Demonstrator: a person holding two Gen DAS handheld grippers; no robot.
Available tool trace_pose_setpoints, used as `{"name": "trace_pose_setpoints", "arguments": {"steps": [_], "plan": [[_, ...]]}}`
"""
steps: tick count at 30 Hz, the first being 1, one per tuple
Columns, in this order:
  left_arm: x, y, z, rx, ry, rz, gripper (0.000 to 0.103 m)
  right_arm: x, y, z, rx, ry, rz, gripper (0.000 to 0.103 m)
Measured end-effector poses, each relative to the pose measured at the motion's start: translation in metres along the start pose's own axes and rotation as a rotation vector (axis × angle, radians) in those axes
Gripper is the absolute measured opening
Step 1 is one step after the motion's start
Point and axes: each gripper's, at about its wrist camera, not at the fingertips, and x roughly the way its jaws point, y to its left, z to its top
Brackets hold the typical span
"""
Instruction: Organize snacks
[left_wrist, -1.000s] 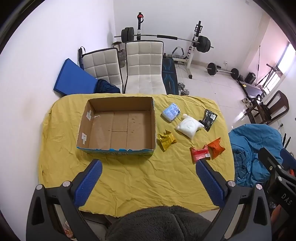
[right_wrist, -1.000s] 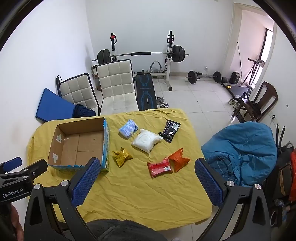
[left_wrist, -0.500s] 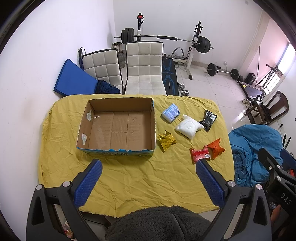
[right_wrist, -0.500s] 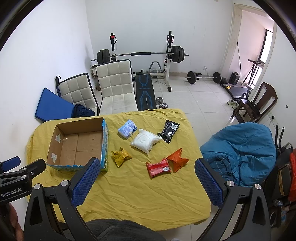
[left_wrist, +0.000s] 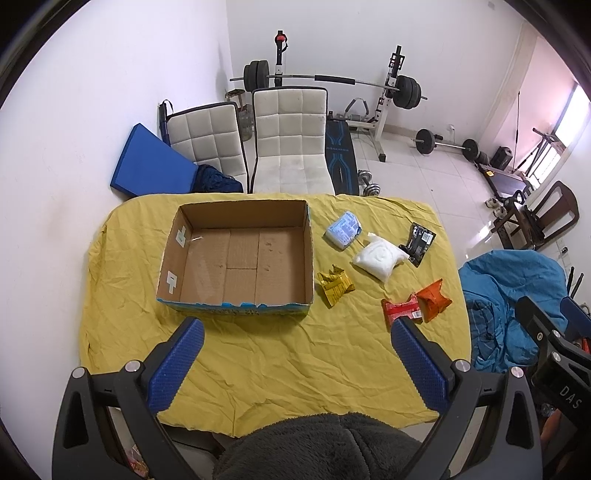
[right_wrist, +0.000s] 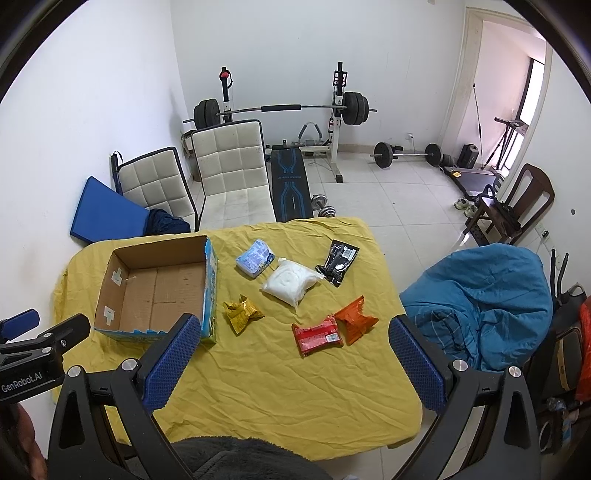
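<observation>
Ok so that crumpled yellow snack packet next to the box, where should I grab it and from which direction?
Take the yellow packet across its pinched middle, coming down from above with the right gripper, which is open. The packet lies flat on the yellow cloth with both ends flared, so the narrow waist probably fits the jaws best. It sits clear of the cardboard box, leaving room for the fingers.

One cardboard box (left_wrist: 236, 258) stands toward the left edge of the worktop (left_wrist: 280, 362), open and holding nothing. Six snack packets lie between the box and the right edge: one pale blue packet (left_wrist: 343, 229), one white bag (left_wrist: 380, 256), one black packet (left_wrist: 421, 239), one yellow packet (left_wrist: 334, 284), one red packet (left_wrist: 400, 312) and one orange packet (left_wrist: 434, 299). Beyond the far edge stand two white padded chairs (left_wrist: 290, 144). Two hand-held grippers hover above the near edge: the left hand-held gripper (left_wrist: 295, 365) and the right hand-held gripper (right_wrist: 293, 363).
</observation>
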Motion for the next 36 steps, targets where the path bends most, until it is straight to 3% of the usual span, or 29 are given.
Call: {"name": "trace_pose_setpoints", "arguments": {"steps": [13,36], "plan": [[-0.006,-0.002,0.0,0.006,-0.04,0.019,0.103,-0.007,-0.002,0.01,0.006,-0.019,-0.006,0.103],[-0.004,-0.003,-0.001,0.002,-0.034,0.018,0.103,-0.005,0.007,0.007,-0.005,-0.025,-0.004,0.103]]}}
